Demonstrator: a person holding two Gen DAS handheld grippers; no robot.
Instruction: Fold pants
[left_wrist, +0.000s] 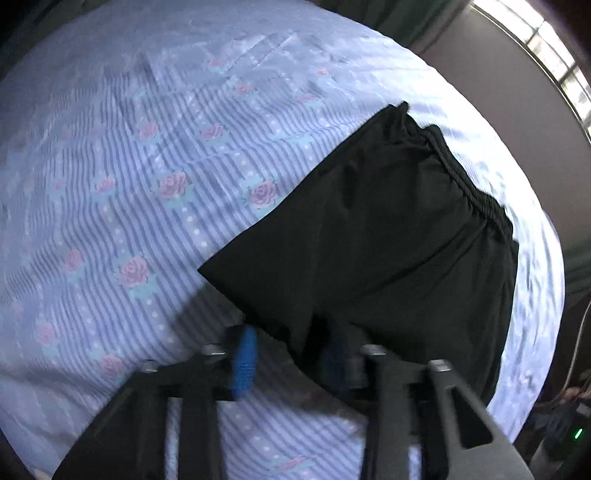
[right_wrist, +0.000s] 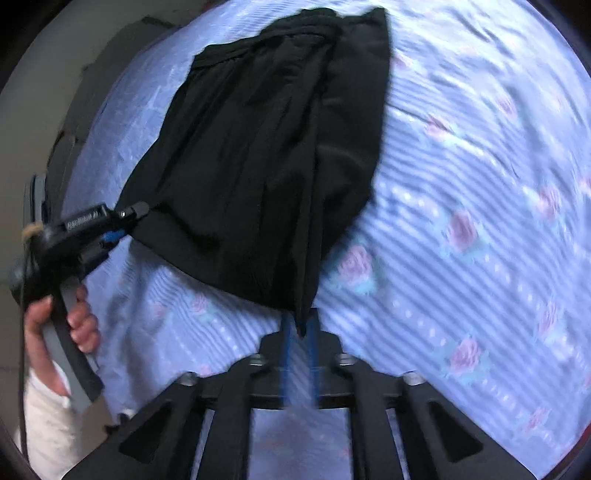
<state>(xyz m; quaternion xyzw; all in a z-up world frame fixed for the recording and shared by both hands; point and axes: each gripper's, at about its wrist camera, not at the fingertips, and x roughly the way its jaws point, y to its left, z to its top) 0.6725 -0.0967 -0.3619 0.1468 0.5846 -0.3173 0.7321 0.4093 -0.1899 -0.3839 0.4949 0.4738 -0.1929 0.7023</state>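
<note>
My left claw (left_wrist: 291, 360) and right claw (right_wrist: 300, 332), both released, flank black pants (right_wrist: 266, 155)' near hem; waistband points toward bed (right_wrist: 461, 155)'s far edge.

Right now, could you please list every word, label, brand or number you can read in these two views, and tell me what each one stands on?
Only one piece of text shows: a pale label on the black body of the left tongs, seen in the right wrist view; it is too blurred to read.
No text on the black pants.
No text on the flowered bed sheet, only roses, stripes and dots.
</note>
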